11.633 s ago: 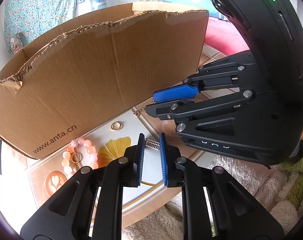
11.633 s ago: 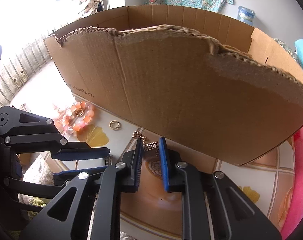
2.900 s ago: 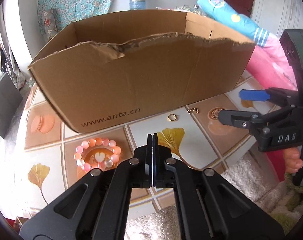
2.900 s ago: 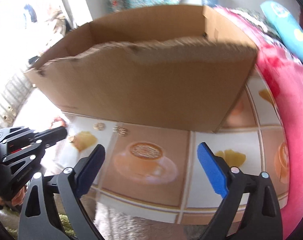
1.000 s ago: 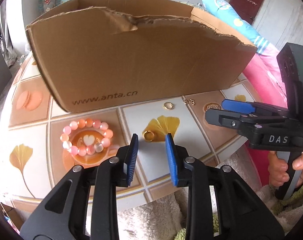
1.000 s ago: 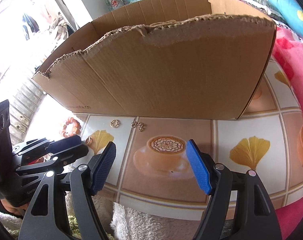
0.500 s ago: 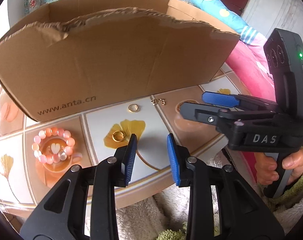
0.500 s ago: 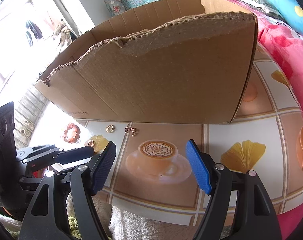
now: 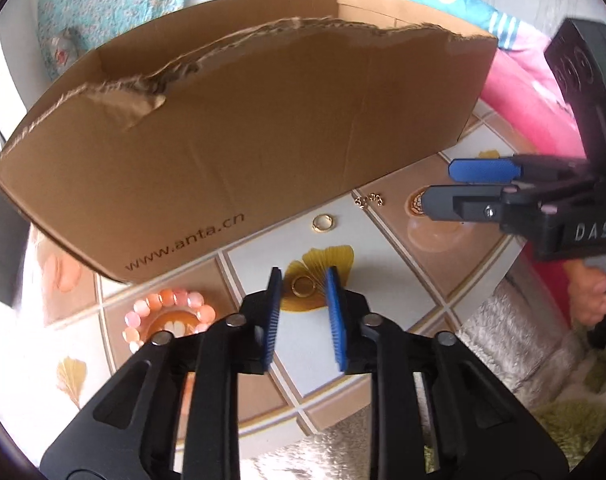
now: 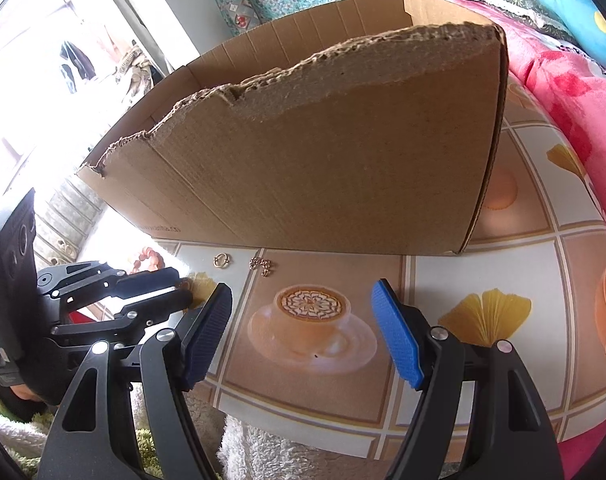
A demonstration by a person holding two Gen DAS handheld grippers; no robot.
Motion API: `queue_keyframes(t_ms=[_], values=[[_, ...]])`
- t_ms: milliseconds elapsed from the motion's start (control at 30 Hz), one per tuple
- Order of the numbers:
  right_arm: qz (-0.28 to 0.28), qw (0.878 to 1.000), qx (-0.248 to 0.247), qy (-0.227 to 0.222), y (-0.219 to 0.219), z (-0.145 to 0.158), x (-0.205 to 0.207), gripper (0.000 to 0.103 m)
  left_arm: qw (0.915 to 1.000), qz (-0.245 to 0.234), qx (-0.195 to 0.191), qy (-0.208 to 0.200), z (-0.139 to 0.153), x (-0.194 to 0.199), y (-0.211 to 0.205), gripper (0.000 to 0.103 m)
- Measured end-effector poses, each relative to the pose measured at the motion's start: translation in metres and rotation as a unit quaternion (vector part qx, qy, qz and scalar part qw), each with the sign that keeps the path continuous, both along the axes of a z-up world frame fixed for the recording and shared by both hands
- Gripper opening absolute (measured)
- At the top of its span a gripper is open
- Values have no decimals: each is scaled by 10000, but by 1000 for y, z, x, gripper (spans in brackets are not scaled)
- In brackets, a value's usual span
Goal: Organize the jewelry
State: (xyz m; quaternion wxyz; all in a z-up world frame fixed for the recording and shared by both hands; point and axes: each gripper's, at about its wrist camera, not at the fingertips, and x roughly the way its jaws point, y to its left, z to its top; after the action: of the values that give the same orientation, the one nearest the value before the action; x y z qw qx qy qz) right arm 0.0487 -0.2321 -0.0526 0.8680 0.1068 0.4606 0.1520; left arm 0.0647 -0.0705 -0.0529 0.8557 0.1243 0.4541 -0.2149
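Note:
A small gold ring (image 9: 304,285) lies on a yellow leaf print of the table (image 9: 435,264). My left gripper (image 9: 303,277) straddles it, jaws closing, with a gap left on both sides of the ring. A second gold ring (image 9: 323,223) and a short gold chain piece (image 9: 369,200) lie nearer the cardboard box (image 9: 243,128). A pink bead bracelet (image 9: 171,295) lies to the left, partly behind my left finger. My right gripper (image 10: 302,289) hovers open and empty over a coffee-cup print. From the right wrist view, the left gripper (image 10: 183,286) sits at the far left.
The tall torn-edged box (image 10: 323,152) takes up the back of the table. A pink blanket (image 10: 563,92) borders the right side. A fluffy towel (image 9: 503,352) hangs below the table's front edge. A person's hand (image 9: 591,296) holds the right gripper's handle.
My left gripper has rolled and shifted so the ring on the leaf print now lies between its pads, and its jaws have narrowed. The right gripper has stayed put.

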Motion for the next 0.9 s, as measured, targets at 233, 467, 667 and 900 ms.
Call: queue_keyframes(t_ms=[233, 467, 667, 900], values=[[4, 10000, -5, -40, -5, -1, -4, 71, 9999, -122, 49, -87, -2, 0, -7, 11], [39, 10000, -70, -39, -4, 3, -4, 71, 9998, 27, -137, -103, 1, 2, -4, 11], [257, 9992, -174, -240, 12, 14, -10, 67, 9985, 250, -434, -218, 10, -4, 11, 11], [395, 9974, -526, -278, 36, 16, -4, 48, 9968, 404, -616, -295, 15, -12, 27, 11]])
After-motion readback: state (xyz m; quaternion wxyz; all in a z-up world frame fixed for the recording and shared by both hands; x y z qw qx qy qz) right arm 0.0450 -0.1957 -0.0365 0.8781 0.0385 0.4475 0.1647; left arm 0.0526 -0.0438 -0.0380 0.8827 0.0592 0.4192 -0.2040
